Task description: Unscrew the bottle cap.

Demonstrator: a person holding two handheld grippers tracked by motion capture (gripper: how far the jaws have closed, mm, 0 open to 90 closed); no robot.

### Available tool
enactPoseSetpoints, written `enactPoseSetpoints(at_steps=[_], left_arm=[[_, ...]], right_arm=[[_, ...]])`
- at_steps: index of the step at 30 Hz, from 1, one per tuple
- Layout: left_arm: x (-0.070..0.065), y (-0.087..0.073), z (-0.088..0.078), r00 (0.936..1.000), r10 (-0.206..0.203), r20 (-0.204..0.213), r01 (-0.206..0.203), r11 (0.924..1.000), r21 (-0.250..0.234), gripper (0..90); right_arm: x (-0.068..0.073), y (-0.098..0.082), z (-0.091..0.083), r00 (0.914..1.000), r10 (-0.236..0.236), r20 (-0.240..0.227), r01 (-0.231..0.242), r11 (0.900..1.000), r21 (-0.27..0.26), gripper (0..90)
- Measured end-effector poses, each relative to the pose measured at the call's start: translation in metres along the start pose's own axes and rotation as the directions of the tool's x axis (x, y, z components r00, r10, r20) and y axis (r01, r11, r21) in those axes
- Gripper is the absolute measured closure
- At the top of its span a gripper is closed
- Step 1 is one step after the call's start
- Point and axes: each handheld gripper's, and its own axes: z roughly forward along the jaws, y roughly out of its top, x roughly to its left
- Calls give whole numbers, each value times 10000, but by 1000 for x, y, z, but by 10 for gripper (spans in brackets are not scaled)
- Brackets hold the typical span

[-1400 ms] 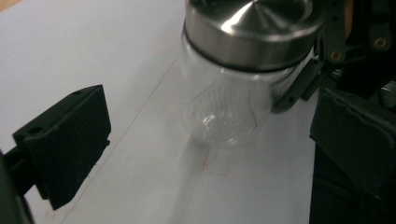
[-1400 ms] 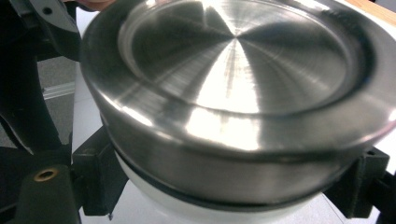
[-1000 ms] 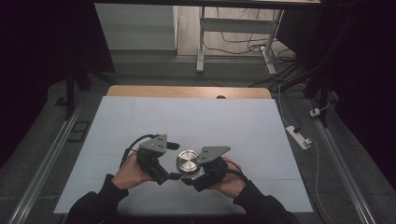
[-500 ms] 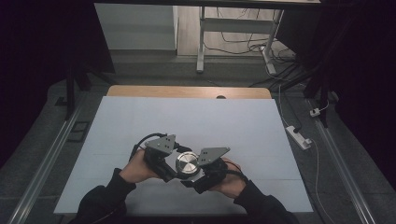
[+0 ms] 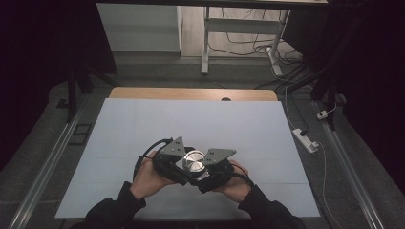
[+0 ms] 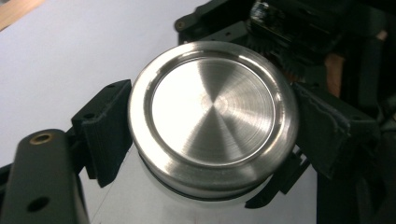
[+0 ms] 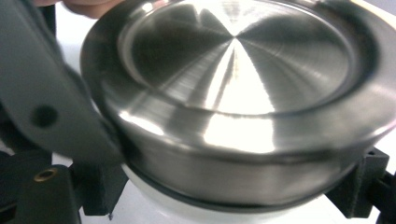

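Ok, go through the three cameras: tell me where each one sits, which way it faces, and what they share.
High view: fixed above the person's side, looking forward and down on the white table; forearms, left gripper, right gripper.
Left gripper view: rides the left gripper, looking along its black fingers at the round metal lid.
Right gripper view: rides the right gripper, close beside the metal lid.
Shared: all three show the lid.

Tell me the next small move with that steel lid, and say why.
Probably a twist: the right gripper holding the white container, the left gripper turning the steel lid. Both grippers' jaws already flank it, and the lid still sits seated.
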Motion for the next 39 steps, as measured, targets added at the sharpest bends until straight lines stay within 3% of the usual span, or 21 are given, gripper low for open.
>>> enactPoseSetpoints(at_steps=[2, 5, 9, 13, 16, 18, 20, 21, 22, 23, 25, 27, 34, 35, 36, 37, 38, 39], left_arm=[[-2, 1, 1, 9994, -195, -283, 196, 9998, 33, 182], [-4, 4, 2, 9990, -226, -373, 230, 9997, 113, 177], [1, 8, -7, 9993, 376, 69, -377, 9991, 168, 50], [10, 7, -18, 9914, 1152, 624, -1170, 9928, 257, 0], [14, 2, -23, 9741, 1827, 1335, -1881, 9817, 290, 8], [15, 0, -23, 9586, 2265, 1727, -2352, 9715, 311, 25], [15, -2, -22, 9474, 2445, 2065, -2545, 9668, 227, 53], [15, -2, -22, 9474, 2445, 2065, -2545, 9668, 227, 66], [14, -3, -19, 9343, 2650, 2384, -2791, 9599, 269, 81], [13, -3, -18, 9304, 2726, 2451, -2886, 9570, 309, 115], [12, -3, -17, 9308, 2757, 2400, -2910, 9562, 303, 179], [13, -3, -16, 9376, 2533, 2382, -2647, 9642, 165, 188], [9, -1, -7, 9851, 1375, 1035, -1411, 9896, 284, 190], [9, -1, -7, 9851, 1375, 1035, -1411, 9896, 284, 190], [6, 1, -4, 9933, 1022, 532, -1040, 9940, 328, 190], [6, 1, -4, 9933, 1022, 532, -1040, 9940, 328, 190], [2, 4, -2, 9972, 747, 34, -748, 9965, 373, 190], [2, 4, -2, 9972, 747, 34, -748, 9965, 373, 190]], right_arm=[[-1, 0, 0, 9999, 54, 140, -53, 10000, -31, 152], [-2, -1, -1, 9998, 100, 195, -97, 9999, -117, 152], [-2, 0, -3, 9999, 138, 86, -136, 9997, -203, 152], [-3, 0, -4, 9993, 60, -356, -67, 9998, -207, 152], [-1, 0, -4, 9968, -147, -790, 129, 9997, -227, 152], [2, 1, -3, 9943, -319, -1014, 297, 9993, -231, 152], [4, 1, -3, 9910, -480, -1246, 454, 9987, -241, 152], [4, 1, -3, 9910, -480, -1246, 454, 9987, -241, 152], [6, 2, -2, 9870, -688, -1453, 662, 9975, -228, 152], [7, 2, -2, 9855, -754, -1522, 730, 9971, -214, 152], [8, 2, -1, 9840, -843, -1570, 821, 9964, -203, 151], [9, 2, -1, 9839, -870, -1559, 849, 9962, -200, 152], [2, 0, -2, 9973, -241, -691, 237, 9997, -60, 152], [0, 0, -2, 9985, -118, -530, 116, 9999, -40, 152], [-1, 0, -2, 9993, -34, -383, 32, 10000, -44, 152], [-1, 0, -2, 9993, -34, -383, 32, 10000, -44, 152], [-3, -1, -3, 9998, 186, -108, -186, 9998, -58, 152], [-3, -1, -3, 9998, 186, -108, -186, 9998, -58, 152]])
